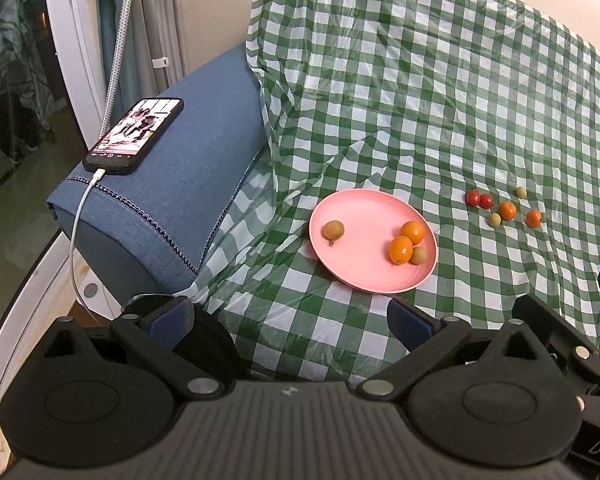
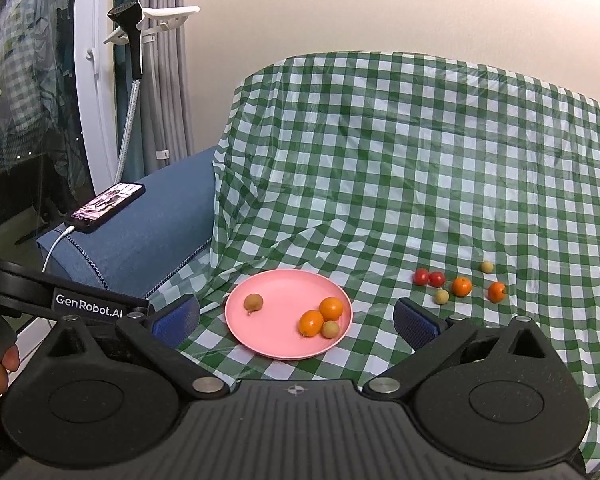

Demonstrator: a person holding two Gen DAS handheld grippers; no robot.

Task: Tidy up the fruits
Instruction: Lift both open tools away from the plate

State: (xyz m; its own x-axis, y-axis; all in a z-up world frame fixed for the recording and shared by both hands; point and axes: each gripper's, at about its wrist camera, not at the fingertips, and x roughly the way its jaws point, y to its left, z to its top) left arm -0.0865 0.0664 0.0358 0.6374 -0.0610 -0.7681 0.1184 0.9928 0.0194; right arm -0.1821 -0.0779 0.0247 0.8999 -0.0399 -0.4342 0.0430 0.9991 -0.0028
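White lettering reading "GenRobot.AI" is printed on the black side of the left gripper [image 2: 172, 322], at about nine o'clock in the right wrist view. In the left wrist view, at about four o'clock, the pale letters "DA" show on a black gripper body [image 1: 598, 446], cut off by the frame edge.

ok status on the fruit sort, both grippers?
Left gripper open, empty. Right gripper open, empty. Pink plate holds four fruits; six loose fruits on the checked cloth beside it. Nothing in the way.
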